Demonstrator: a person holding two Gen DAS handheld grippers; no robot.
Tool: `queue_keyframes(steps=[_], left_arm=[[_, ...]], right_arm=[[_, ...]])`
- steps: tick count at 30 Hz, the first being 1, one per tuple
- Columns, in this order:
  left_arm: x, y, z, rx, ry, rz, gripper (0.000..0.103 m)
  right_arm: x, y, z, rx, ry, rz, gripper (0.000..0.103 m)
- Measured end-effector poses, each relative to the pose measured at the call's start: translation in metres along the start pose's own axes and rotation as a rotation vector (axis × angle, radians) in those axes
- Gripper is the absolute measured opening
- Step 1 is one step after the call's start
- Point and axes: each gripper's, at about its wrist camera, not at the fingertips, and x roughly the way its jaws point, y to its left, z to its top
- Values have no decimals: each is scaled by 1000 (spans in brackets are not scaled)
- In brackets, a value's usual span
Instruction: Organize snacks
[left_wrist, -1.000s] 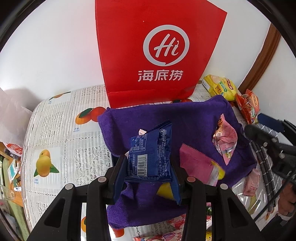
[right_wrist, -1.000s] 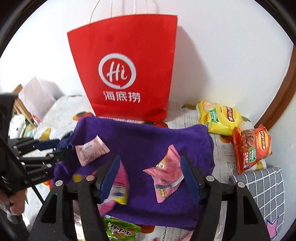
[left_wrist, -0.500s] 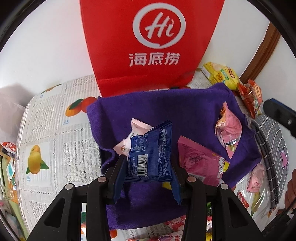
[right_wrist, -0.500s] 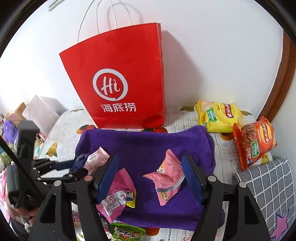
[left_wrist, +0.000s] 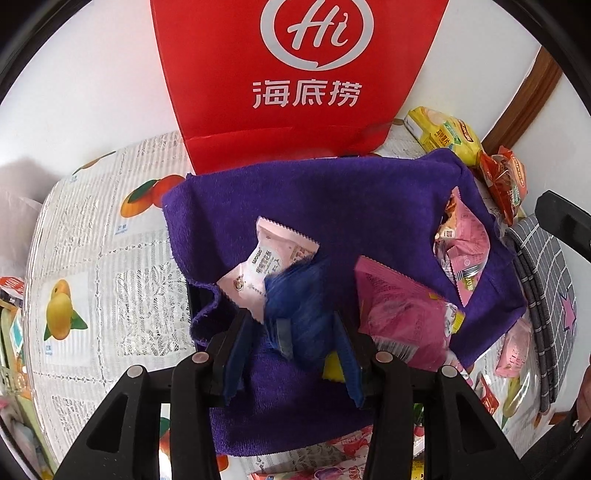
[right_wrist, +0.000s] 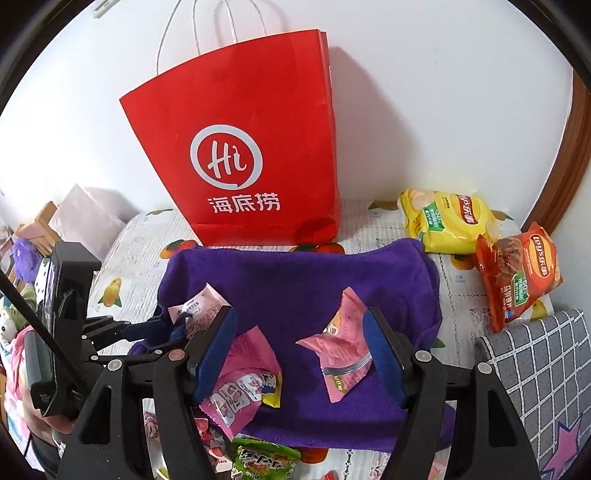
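Observation:
A purple towel (left_wrist: 332, 206) lies on the table in front of a red paper bag (left_wrist: 295, 74). My left gripper (left_wrist: 295, 343) has its jaws apart; a blurred blue snack packet (left_wrist: 299, 306) sits between them, low over the towel, partly on a pale pink packet (left_wrist: 266, 269). A large pink packet (left_wrist: 402, 314) and a crumpled pink packet (left_wrist: 461, 243) lie to the right. My right gripper (right_wrist: 299, 350) is open and empty above the towel (right_wrist: 295, 280), the crumpled pink packet (right_wrist: 340, 343) between its fingers' line of sight.
Yellow (right_wrist: 447, 218) and orange (right_wrist: 517, 273) chip bags lie at the back right near a wooden door frame. A grey checked cushion (right_wrist: 535, 369) sits at the right. Green and pink packets (right_wrist: 266, 458) lie at the table's front edge. The left gripper (right_wrist: 129, 339) shows in the right view.
My left gripper's jaws have parted and the blue packet has dropped out of the grip toward the towel, blurred in motion. Both cameras have pulled back and risen slightly.

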Motion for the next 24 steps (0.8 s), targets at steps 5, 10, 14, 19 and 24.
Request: queue_keyframes(steps=[5,10,14,19,24], left_arm=[[-4,-1,0,7,-1,9,53],[-19,0,3,-1,-32,-2,57],[-30,-3,3,4,-50,-11,58],[-42,-12,1,19,-73,-15,58],[-50,-18,-2,40,-88,-13,58]], right_arm=[[-9,1,-3,7,-10,9,70],[-20,-12,-25,22,2,5,70],[-26,-30,-57,43,43,-23,70],[-27,-61,-102,107,103,-103,70],[-17,-90,-143,247,164,-126,70]])
